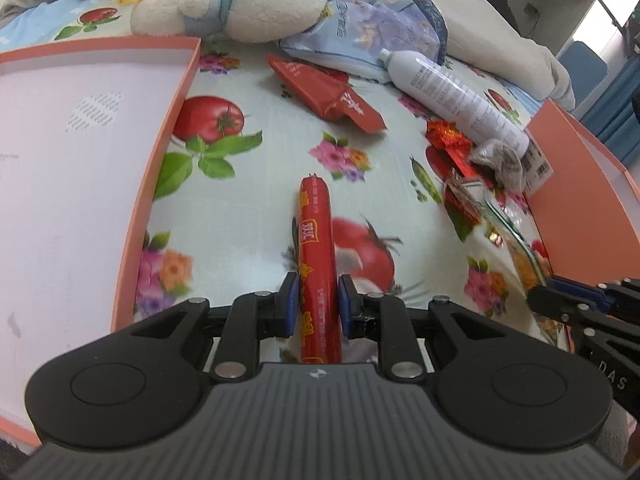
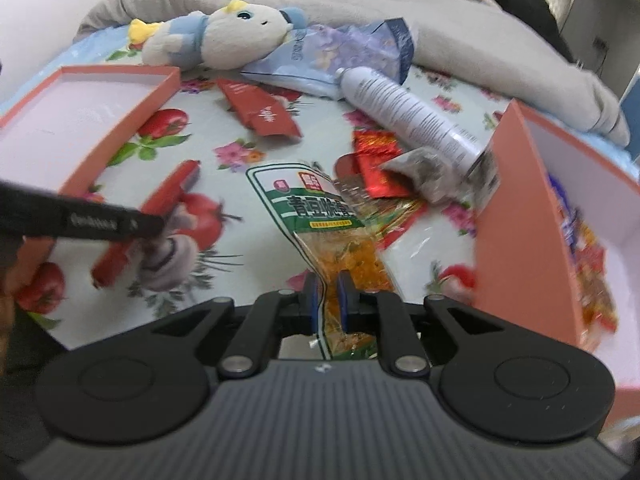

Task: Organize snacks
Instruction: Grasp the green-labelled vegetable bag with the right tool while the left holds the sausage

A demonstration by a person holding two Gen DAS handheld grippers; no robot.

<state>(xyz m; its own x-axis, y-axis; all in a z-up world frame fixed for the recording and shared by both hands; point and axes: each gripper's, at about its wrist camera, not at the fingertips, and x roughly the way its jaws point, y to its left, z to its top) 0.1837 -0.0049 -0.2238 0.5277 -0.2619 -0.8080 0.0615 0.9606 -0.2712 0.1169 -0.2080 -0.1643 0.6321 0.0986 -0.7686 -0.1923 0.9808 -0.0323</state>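
My left claw (image 1: 316,304) grips a long red plastic-wrapped sausage stick (image 1: 316,248), its blue pads pressed on both sides near the stick's lower half, the far end pointing up the middle of the left wrist view above the flower-and-tomato printed cloth (image 1: 256,208). My right claw (image 2: 329,300) is pinched narrow on the clear end of a green-and-white snack bag with orange pieces inside (image 2: 320,216), which stretches up the centre of the right wrist view. At the right edge there stands an orange cardboard box (image 2: 520,216) with blurred packets inside it; an orange shallow lid with a pale inside (image 1: 80,160) fills the left of the left wrist view. Farther up lie a red foil packet (image 1: 324,92), a white spray bottle (image 1: 452,96), a pale blue floral pouch (image 1: 360,36) and a blue-and-white plush toy (image 1: 240,0).
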